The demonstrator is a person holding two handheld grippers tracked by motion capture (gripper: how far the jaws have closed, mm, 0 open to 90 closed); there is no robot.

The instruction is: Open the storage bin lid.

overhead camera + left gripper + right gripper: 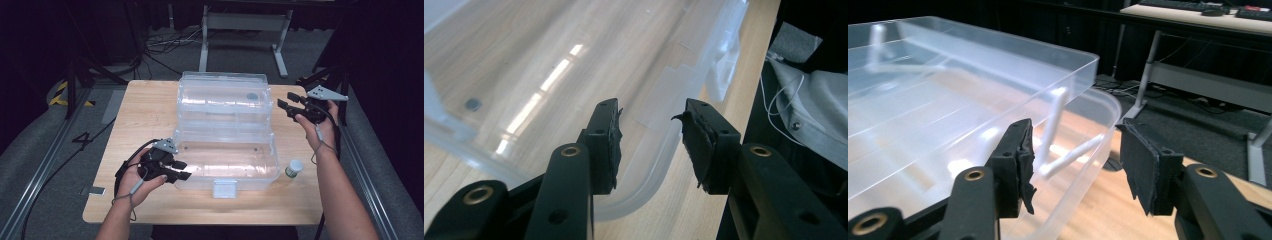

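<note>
A clear plastic storage box (225, 155) lies open on the wooden table (145, 107), its lid (222, 97) swung back behind it. My left gripper (182, 170) is open at the box's front left corner; in the left gripper view its jaws straddle the box's rounded rim (649, 165) without closing on it. My right gripper (285, 106) is open just off the lid's right edge; in the right gripper view the lid's corner (1088, 65) stands right in front of the jaws. A small white-capped bottle (294, 168) stands to the right of the box.
A white latch (224, 189) sticks out from the box's front wall. Beyond the table, a white metal stand (245, 30) and cables lie on the grey floor. Black rails run along both sides of the table.
</note>
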